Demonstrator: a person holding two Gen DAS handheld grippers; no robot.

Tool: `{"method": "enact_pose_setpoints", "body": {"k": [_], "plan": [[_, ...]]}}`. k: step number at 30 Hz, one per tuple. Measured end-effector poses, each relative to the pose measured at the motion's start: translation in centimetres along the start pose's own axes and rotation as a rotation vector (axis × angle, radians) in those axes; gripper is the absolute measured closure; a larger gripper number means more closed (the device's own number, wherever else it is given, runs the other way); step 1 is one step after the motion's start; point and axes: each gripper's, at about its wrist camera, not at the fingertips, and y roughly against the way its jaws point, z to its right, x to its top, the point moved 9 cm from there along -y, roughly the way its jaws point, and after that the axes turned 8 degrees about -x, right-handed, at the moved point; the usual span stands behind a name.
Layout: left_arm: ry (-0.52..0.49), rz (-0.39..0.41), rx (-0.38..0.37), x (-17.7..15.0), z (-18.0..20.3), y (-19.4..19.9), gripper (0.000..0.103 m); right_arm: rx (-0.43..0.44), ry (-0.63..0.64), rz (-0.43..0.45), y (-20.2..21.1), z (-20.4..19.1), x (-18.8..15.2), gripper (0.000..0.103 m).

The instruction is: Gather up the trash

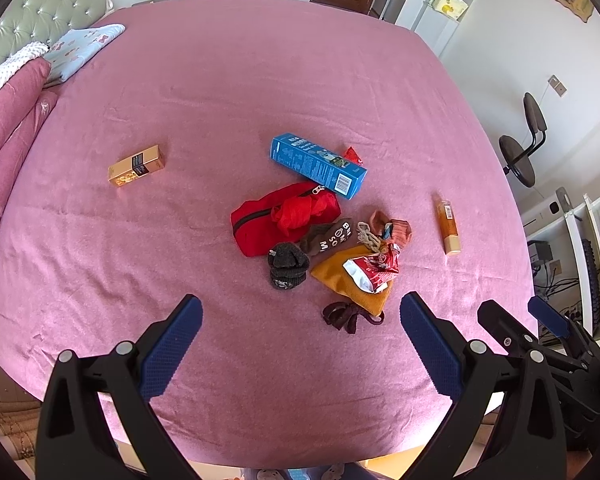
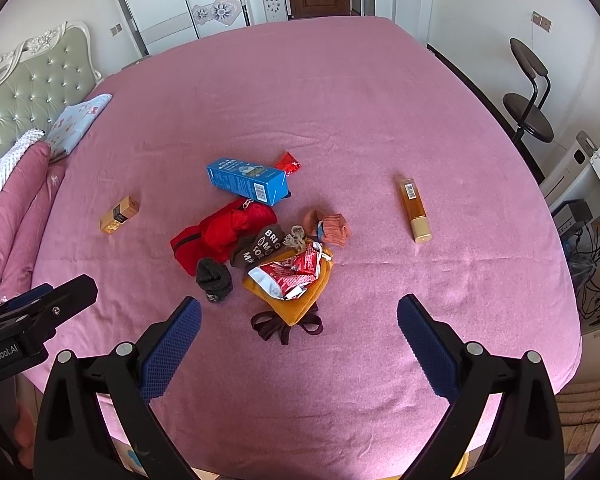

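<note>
1. Left wrist view: the left gripper (image 1: 300, 344) hovers over the near edge of a pink bed (image 1: 260, 80), its jaws spread wide and holding nothing. The right gripper (image 2: 298, 340) hovers alongside, jaws likewise spread and empty.
2. A heap of things lies in the middle of the bed, ahead of both grippers. The clearest piece of trash is a torn red and white wrapper (image 1: 374, 270), resting on an orange cloth pouch (image 1: 348, 280) at the near side of the heap.
3. A blue box (image 1: 318, 166) lies flat at the far side of the heap, its long axis running from far left to near right, barcode end nearer. A small red wrapper (image 1: 354, 156) sits just beyond it.
4. A gold box (image 1: 136, 166) lies well apart to the left. An orange tube box (image 1: 448, 224) lies well apart to the right, its long axis pointing away from the camera, pale end nearer.
5. Socks (image 1: 288, 266) and a red zip pouch (image 1: 260, 220) look like belongings, not trash.
6. Judgement: collecting has barely begun. The next move likely calls for lowering one gripper onto the torn wrapper and pinching it free of the cloth.
</note>
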Motion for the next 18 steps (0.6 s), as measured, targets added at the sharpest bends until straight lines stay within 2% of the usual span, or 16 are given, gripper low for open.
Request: {"method": "enact_pose_setpoints", "body": {"k": [9,18], "plan": [[0.006,-0.026,-0.011,0.3,0.2,-1.1,0.004,0.012,0.002,-0.028,-1.2,0.0,0.0,0.009],[0.055,-0.13,-0.026,-0.8,-0.9,-5.6,0.004,0.028,0.007,-0.131,-5.8,0.0,-2.0,0.009]]}}
